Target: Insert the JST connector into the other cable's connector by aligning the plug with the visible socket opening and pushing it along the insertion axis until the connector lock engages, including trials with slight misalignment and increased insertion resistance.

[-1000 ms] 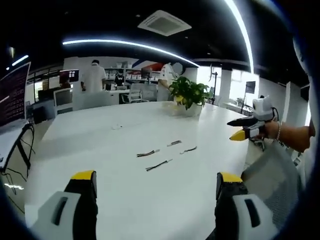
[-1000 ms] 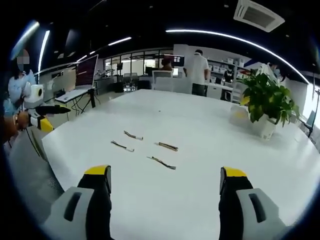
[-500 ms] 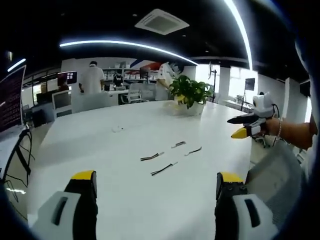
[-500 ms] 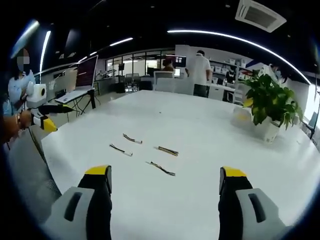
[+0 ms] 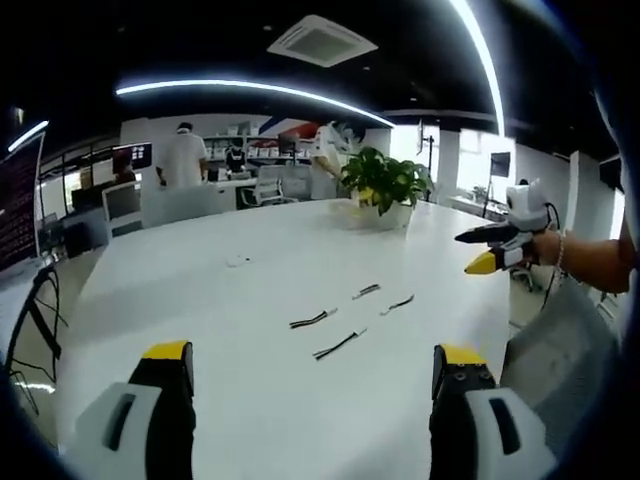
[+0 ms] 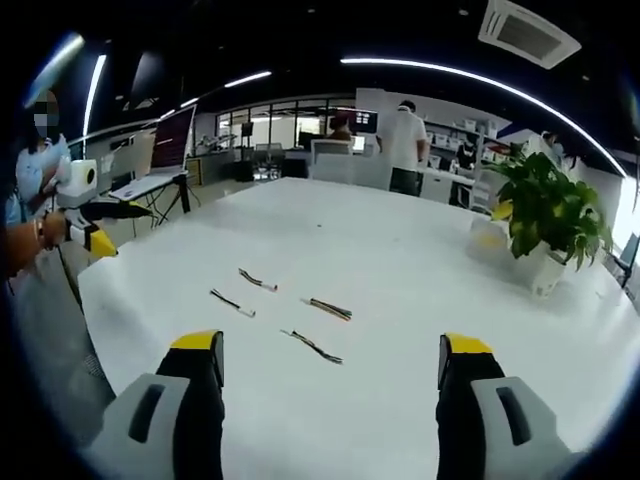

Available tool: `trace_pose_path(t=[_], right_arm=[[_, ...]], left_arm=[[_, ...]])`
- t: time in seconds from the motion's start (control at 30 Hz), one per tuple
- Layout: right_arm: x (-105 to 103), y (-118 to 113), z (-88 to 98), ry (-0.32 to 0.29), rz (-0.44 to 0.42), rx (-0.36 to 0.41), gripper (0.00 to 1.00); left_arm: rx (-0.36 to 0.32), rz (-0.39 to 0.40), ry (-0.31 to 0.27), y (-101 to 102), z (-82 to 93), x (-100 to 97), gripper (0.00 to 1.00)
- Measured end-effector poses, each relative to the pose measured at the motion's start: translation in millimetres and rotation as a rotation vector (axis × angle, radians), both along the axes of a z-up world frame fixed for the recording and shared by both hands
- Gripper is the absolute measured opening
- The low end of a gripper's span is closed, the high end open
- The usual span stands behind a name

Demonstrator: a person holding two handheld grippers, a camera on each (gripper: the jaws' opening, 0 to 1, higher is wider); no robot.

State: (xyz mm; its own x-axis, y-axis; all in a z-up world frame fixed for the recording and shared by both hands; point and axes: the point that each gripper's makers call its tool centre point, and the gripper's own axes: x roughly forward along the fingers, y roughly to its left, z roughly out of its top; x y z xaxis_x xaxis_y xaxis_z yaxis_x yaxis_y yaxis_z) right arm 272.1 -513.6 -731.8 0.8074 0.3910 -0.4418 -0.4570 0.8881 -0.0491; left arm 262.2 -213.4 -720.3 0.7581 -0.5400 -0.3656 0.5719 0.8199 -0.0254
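Both views have drifted slightly; cables (image 6: 312, 347) lie untouched on the tabletop (image 6: 420, 290). Left gripper (image 5: 312, 385) and right gripper (image 6: 330, 375) spread, empty. Insertion not started.

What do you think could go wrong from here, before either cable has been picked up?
Four short cables lie close together on the white table; the nearest cable sits beside others, so a claw might catch the wrong one or two at once. Both the left claw and right claw are open and well above the table, and the cables look thin and flat, so a grasp may slip or nudge them away.
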Motion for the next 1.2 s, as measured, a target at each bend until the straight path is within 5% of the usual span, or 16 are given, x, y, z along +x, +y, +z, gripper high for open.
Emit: trace_pose_path(t=[1.2], right_arm=[[48, 7, -11.2, -0.002, 0.061, -0.047, 0.81]], left_arm=[[0.032, -0.089, -0.028, -21, -0.3, 63.6, 0.98]])
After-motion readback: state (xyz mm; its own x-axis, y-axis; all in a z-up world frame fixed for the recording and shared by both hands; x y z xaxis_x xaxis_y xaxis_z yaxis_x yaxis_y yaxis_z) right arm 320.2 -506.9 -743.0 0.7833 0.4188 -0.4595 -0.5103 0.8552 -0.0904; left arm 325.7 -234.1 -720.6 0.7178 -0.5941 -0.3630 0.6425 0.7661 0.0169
